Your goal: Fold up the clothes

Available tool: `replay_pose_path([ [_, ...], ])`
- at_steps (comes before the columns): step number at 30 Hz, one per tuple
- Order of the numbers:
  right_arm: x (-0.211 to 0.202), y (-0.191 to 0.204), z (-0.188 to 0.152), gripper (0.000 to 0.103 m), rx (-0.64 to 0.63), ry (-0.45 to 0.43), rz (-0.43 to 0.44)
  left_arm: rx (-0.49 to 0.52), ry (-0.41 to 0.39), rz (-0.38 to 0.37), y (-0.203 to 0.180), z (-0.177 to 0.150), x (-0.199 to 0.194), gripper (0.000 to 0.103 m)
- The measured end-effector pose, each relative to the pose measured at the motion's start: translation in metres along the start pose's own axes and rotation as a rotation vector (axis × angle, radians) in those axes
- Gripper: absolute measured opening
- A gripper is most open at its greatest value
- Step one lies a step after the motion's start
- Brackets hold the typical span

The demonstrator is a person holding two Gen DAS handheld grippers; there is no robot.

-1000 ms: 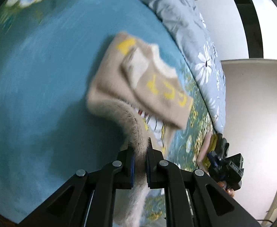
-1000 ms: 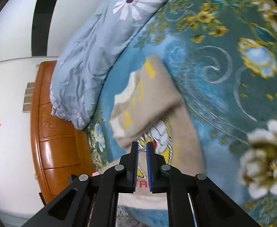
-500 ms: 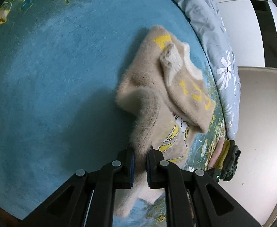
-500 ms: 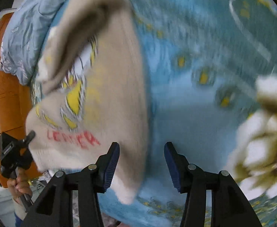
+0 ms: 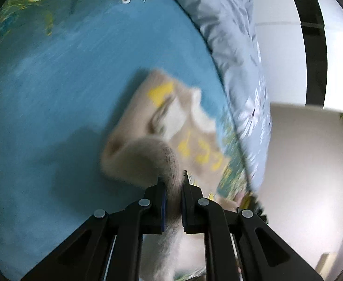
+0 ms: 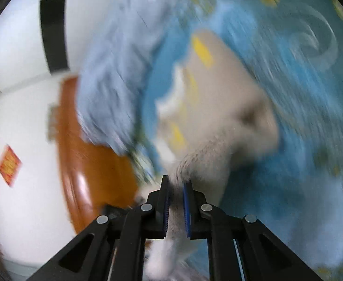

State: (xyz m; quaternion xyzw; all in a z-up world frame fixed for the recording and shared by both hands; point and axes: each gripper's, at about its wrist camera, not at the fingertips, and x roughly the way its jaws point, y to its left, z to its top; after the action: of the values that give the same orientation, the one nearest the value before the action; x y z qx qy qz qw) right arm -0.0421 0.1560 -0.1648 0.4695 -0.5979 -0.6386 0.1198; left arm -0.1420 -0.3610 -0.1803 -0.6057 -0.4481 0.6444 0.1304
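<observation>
The left gripper (image 5: pixel 172 182) pinches a fuzzy fold of the beige sweater (image 5: pixel 171 126). The right gripper (image 6: pixel 176 187), its jaws just closing, clamps another fold. Beyond both, the sweater lies on the blue bedspread (image 5: pixel 54 89), beside a grey quilt (image 5: pixel 237 46).

Sweater (image 5: pixel 171 126) on bedspread (image 5: pixel 54 89) — quilt (image 5: pixel 237 46) behind
</observation>
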Motion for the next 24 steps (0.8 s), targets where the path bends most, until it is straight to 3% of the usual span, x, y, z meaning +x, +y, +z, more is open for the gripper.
replay_pose_path([
  [4, 0.004, 0.003, 0.055, 0.012, 0.032, -0.061, -0.017, -0.150, -0.081, -0.082, 0.001, 0.035, 0.018, 0.016],
  [8, 0.024, -0.010, 0.091, 0.017, 0.126, -0.088, -0.021, -0.372, -0.139, -0.245, 0.025, 0.050, 0.030, 0.030],
  [10, 0.025, -0.016, 0.099, 0.030, 0.164, -0.127, -0.009, -0.421, -0.185, -0.284, 0.034, 0.051, 0.026, 0.031],
  [12, 0.016, -0.021, 0.104, 0.034, 0.182, -0.179, 0.005, -0.409, -0.232, -0.279, 0.040, 0.051, 0.016, 0.031],
  [14, 0.012, -0.020, 0.112, 0.034, 0.165, -0.206, -0.034, -0.313, -0.250, -0.160, 0.037, 0.054, 0.009, 0.031],
  [17, 0.019, -0.010, 0.115, 0.034, 0.041, -0.168, -0.185, -0.048, -0.238, 0.126, 0.011, 0.057, 0.014, 0.035],
  [19, 0.031, 0.000, 0.115, 0.049, -0.042, -0.143, -0.234, 0.126, -0.237, 0.248, -0.009, 0.056, 0.026, 0.045],
  [22, 0.051, 0.019, 0.114, 0.052, -0.171, -0.116, -0.284, 0.317, -0.193, 0.345, -0.033, 0.055, 0.053, 0.052],
  [24, 0.067, 0.037, 0.110, 0.054, -0.299, -0.102, -0.374, 0.345, -0.150, 0.361, -0.037, 0.057, 0.067, 0.052],
])
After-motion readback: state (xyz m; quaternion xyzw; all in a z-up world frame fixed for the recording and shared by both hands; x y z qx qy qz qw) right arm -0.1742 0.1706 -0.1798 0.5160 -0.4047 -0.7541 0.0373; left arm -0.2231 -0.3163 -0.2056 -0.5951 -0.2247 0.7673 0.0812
